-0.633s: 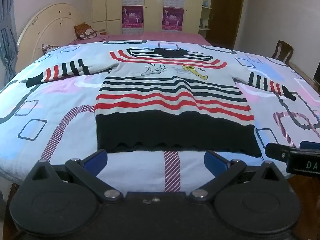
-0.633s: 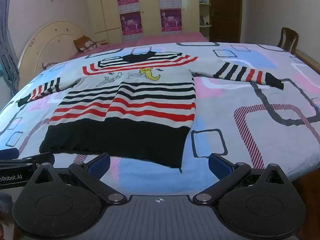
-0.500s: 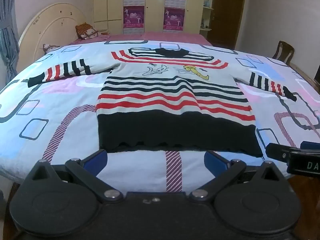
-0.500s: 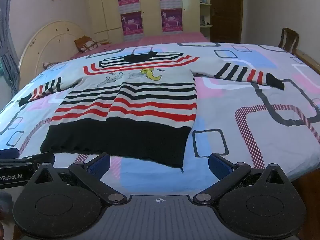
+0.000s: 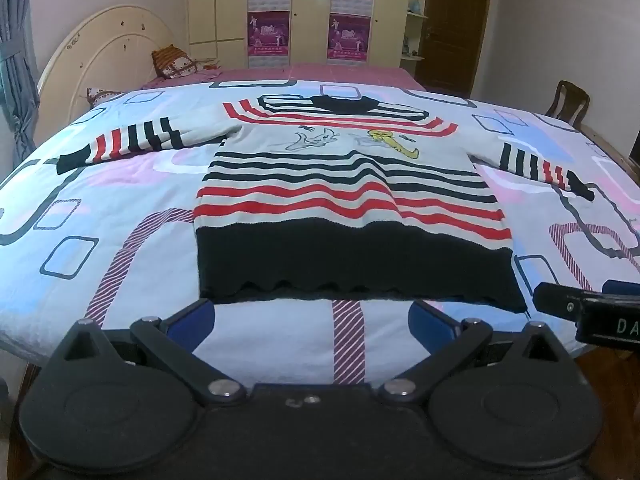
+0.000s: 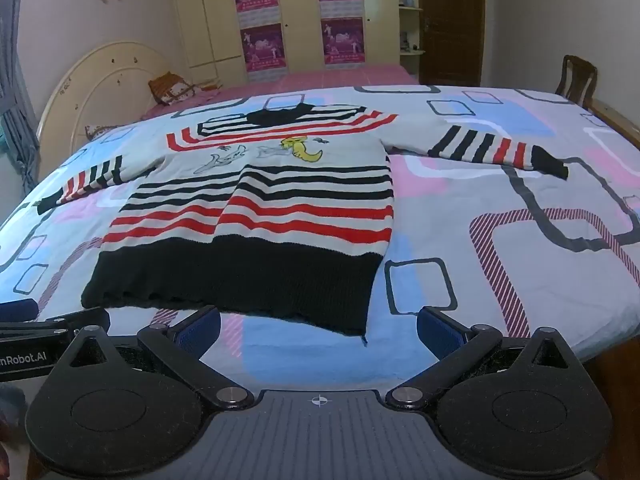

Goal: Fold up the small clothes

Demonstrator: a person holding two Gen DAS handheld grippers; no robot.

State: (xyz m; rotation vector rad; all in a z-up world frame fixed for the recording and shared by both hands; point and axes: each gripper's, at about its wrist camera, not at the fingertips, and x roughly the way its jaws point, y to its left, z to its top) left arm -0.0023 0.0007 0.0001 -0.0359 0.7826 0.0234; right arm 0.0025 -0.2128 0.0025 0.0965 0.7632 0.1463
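A small striped sweater [image 5: 352, 200] [image 6: 256, 216] lies flat on the bed, front up, collar far, black hem near, both sleeves spread sideways. It has red, black and grey stripes and a cartoon print on the chest. My left gripper [image 5: 312, 318] hovers open just short of the hem's middle, nothing between its blue pads. My right gripper [image 6: 318, 330] is open too, close to the hem's right corner [image 6: 356, 326]. Each gripper's tip shows at the edge of the other's view: right gripper [image 5: 588, 308], left gripper [image 6: 52, 320].
The bed [image 5: 100, 240] carries a patterned quilt with squares and striped bands. A cream headboard [image 5: 104, 52] and cushion [image 5: 174, 62] stand at the far left, a wooden chair [image 6: 578, 80] at the far right. Wardrobes with posters and a door fill the back wall.
Both views have shifted only slightly; the sweater sits a touch more to the right and nearer in the frames. Jaws stay wide open and the sweater has not been touched.
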